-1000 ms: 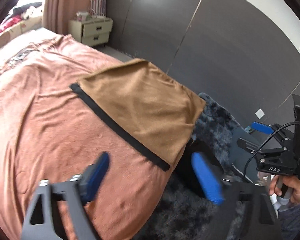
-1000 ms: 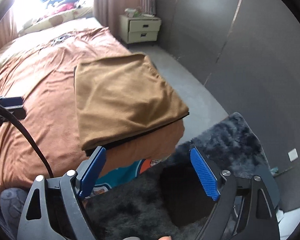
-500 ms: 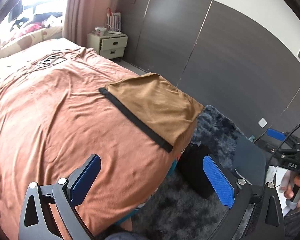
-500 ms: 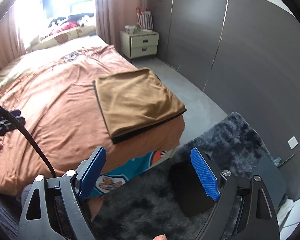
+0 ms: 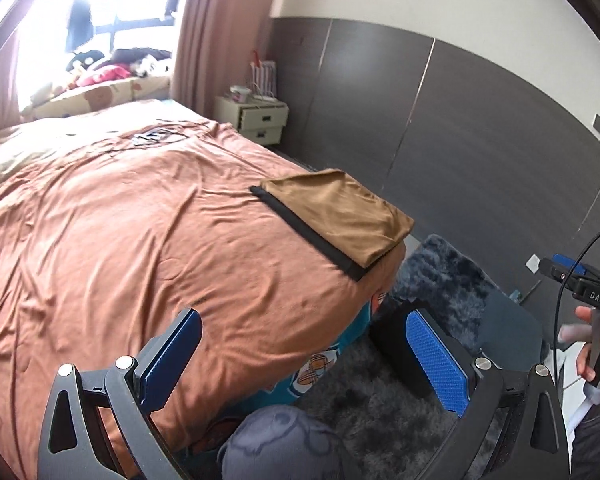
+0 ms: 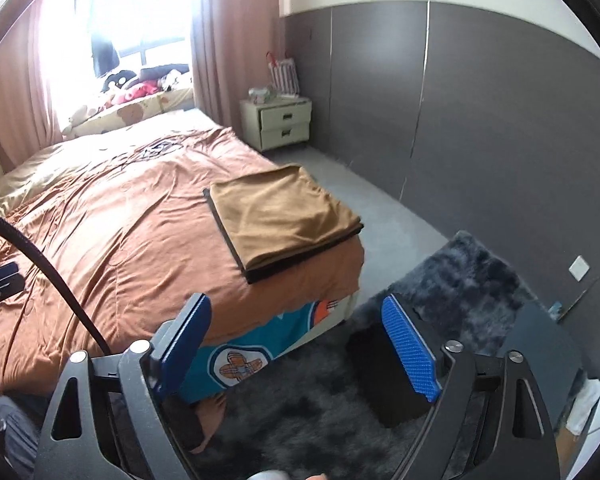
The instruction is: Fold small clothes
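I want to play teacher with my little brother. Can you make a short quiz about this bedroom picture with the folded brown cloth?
1. True or false: the folded brown garment lies on the floor rug.
2. Where on the bed is the garment? A) middle B) a corner near the foot C) on the pillows
3. Fill in: neither the left gripper nor the right gripper holds anything; both are ____.

Key:
1. False, it lies on the bed.
2. B
3. open
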`<state>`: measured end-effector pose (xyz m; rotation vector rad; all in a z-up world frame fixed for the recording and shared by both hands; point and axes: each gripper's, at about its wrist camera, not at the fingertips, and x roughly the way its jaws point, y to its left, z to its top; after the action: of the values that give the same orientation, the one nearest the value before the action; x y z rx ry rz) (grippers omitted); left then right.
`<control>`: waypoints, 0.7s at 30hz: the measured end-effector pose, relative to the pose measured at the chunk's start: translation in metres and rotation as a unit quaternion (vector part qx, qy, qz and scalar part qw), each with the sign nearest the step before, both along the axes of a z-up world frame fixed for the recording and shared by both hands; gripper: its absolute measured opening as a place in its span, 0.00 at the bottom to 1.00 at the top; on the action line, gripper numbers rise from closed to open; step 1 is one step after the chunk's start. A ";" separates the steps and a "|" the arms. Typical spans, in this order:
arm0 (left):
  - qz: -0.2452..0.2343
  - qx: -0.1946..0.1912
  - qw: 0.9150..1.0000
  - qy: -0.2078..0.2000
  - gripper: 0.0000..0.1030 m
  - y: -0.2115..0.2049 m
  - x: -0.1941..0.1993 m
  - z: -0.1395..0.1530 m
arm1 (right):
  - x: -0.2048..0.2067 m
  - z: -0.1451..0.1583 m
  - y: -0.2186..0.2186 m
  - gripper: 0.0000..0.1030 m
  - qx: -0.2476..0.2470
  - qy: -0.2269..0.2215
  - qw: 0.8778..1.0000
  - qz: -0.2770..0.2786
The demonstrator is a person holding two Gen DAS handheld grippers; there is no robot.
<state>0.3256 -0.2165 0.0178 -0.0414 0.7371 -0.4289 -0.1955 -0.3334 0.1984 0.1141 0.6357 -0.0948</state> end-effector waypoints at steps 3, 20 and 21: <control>0.008 -0.004 1.000 -0.015 1.00 0.013 -0.021 0.005 | -0.015 0.002 0.007 0.94 -0.010 -0.012 1.000 -0.001; 0.065 0.006 0.992 -0.106 1.00 0.068 -0.133 0.020 | -0.082 -0.021 0.031 0.94 0.025 -0.063 0.995 0.079; 0.070 0.008 0.991 -0.109 1.00 0.071 -0.137 0.020 | -0.086 -0.022 0.033 0.94 0.025 -0.068 0.994 0.083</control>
<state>0.1890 -0.1451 0.0381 -0.0307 0.5176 -0.2873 -0.2813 -0.3002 0.1761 0.1146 0.5098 0.0884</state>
